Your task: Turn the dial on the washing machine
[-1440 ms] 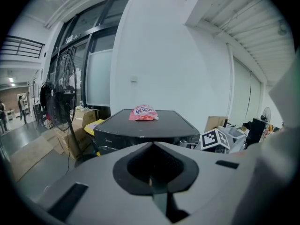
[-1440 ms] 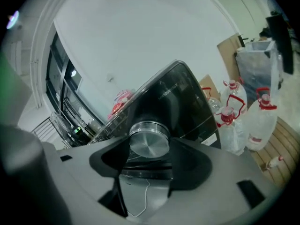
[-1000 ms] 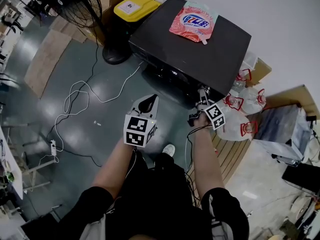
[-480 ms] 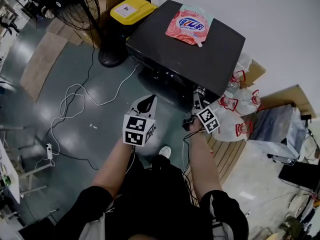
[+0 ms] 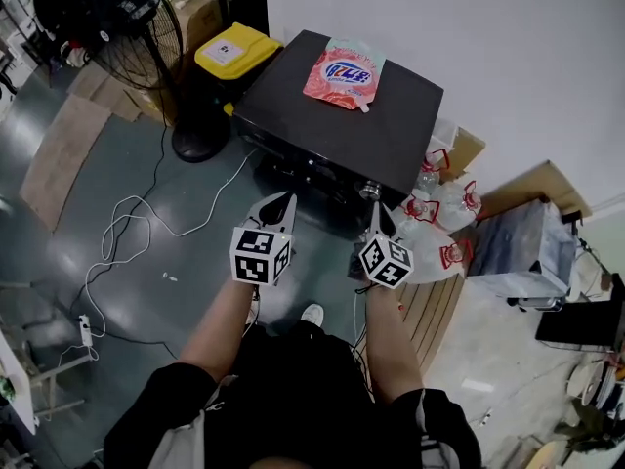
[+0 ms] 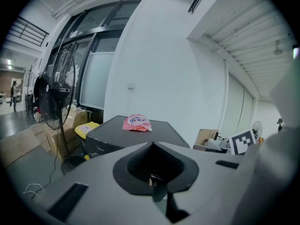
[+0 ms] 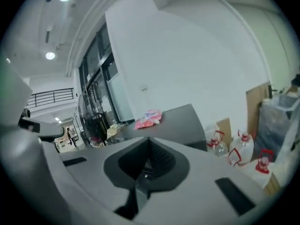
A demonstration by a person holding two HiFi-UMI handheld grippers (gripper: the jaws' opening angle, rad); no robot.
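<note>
There is one black washing machine (image 5: 342, 130), with one silver dial (image 5: 370, 191) at the right end of its front panel. One pink detergent pouch (image 5: 340, 73) lies flat on its lid. To its left stand one yellow-lidded bin (image 5: 232, 50) and one pedestal fan (image 5: 107, 22). To its right, against the white wall, at least three clear jugs (image 5: 459, 203) with red handles crowd together. Two pairs of tongs are held up before the machine, one in each hand. The left tongs (image 5: 283, 199) are clenched on nothing and point at the machine's front, apart from the dial and to its left. The right tongs (image 5: 375, 213) have just been closing and are now clenched too, with nothing between them. In the head view their tips sit just below the dial, near it, though whether they touch it cannot be told. Only the head view shows the dial and the white cables (image 5: 127, 233) looping over the floor. The left gripper view looks level across the lid to the pouch, with the fan and bin at its left and the right tongs' marker cube (image 6: 243, 143) at its right edge. The right gripper view, tilted, shows the pouch on the lid and the jugs low on the right.
</note>
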